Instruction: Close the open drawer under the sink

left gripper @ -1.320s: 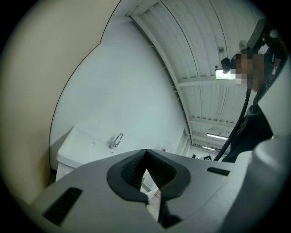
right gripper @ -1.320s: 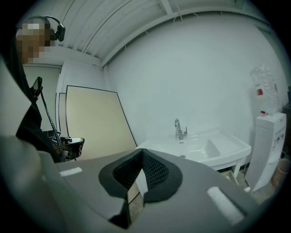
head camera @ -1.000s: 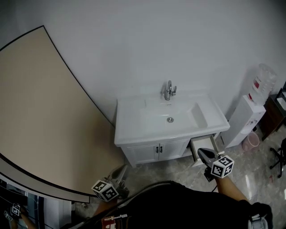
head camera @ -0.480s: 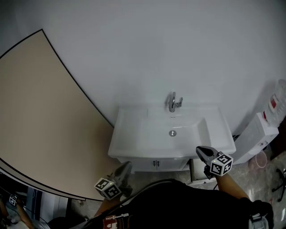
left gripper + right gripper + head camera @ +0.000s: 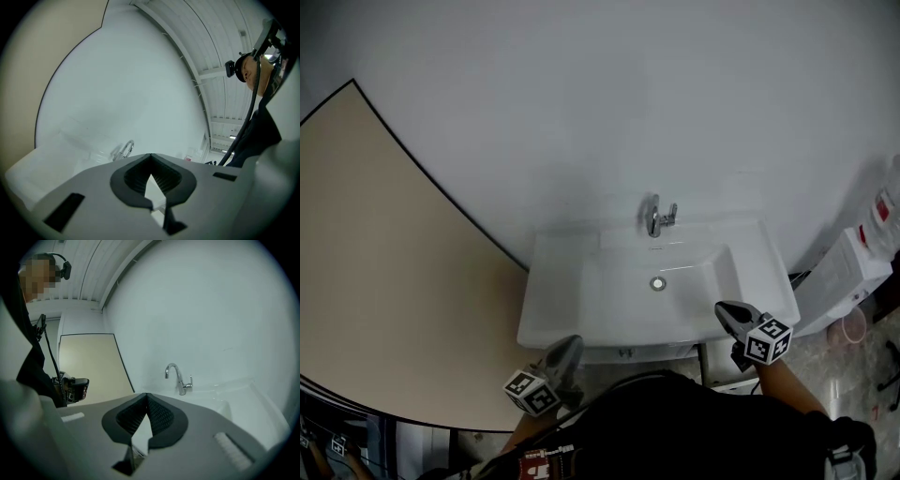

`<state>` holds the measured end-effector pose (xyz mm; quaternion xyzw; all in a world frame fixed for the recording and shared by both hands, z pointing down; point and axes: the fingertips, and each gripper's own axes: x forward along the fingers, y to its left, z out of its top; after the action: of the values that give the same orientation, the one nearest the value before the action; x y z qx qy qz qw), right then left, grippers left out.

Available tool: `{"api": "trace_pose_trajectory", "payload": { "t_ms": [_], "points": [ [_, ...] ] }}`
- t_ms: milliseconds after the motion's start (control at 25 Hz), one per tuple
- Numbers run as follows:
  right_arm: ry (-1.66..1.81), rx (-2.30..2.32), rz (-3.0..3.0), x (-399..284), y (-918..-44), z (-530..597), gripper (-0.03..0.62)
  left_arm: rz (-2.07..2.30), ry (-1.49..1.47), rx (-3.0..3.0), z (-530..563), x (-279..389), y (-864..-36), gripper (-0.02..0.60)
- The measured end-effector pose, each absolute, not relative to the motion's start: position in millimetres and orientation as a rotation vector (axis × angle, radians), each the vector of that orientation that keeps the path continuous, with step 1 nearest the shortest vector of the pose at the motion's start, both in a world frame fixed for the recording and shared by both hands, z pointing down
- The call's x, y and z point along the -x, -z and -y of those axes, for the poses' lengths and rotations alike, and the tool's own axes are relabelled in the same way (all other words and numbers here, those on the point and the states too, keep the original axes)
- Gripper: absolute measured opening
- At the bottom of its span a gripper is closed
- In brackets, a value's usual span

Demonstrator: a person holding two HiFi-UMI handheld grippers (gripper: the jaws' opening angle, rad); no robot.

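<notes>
The white sink vanity (image 5: pixel 581 309) stands against the wall, with a chrome faucet (image 5: pixel 658 217) at its back rim. Below the counter's right end, part of the open drawer (image 5: pixel 724 380) shows beside a dark gap; most of it is hidden by the counter and my right arm. My right gripper (image 5: pixel 725 310) is shut and empty, over the counter's front right corner, above the drawer. My left gripper (image 5: pixel 568 344) is shut and empty, just in front of the counter's left part. The faucet also shows in the left gripper view (image 5: pixel 123 150) and the right gripper view (image 5: pixel 178 378).
A white water dispenser (image 5: pixel 853 267) stands right of the vanity, with a pink bin (image 5: pixel 853 326) on the marbled floor beside it. A large beige panel (image 5: pixel 375 281) fills the left. The person's dark clothing (image 5: pixel 675 431) covers the bottom of the head view.
Both grippers and the head camera have moved closer to the vanity. The cabinet doors have slipped out of sight under the counter edge, and less of the drawer shows. Both grippers stay shut.
</notes>
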<state>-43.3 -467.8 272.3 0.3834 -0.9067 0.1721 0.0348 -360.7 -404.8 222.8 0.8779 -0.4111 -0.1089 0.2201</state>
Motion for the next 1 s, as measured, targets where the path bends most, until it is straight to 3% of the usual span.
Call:
{"api": "trace_pose_trajectory", "payload": {
  "t_ms": [600, 1000],
  "points": [
    [-0.499, -1.703, 2.543, 78.1, -242.0, 534.1, 0.002, 0.603, 0.190, -2.580, 578.1, 390.2, -222.5, 0.000],
    [-0.489, -1.838, 2.413, 67.2, -252.3, 523.9, 0.002, 0.367, 0.070, -2.593, 606.5, 345.5, -247.0, 0.000]
  ]
}}
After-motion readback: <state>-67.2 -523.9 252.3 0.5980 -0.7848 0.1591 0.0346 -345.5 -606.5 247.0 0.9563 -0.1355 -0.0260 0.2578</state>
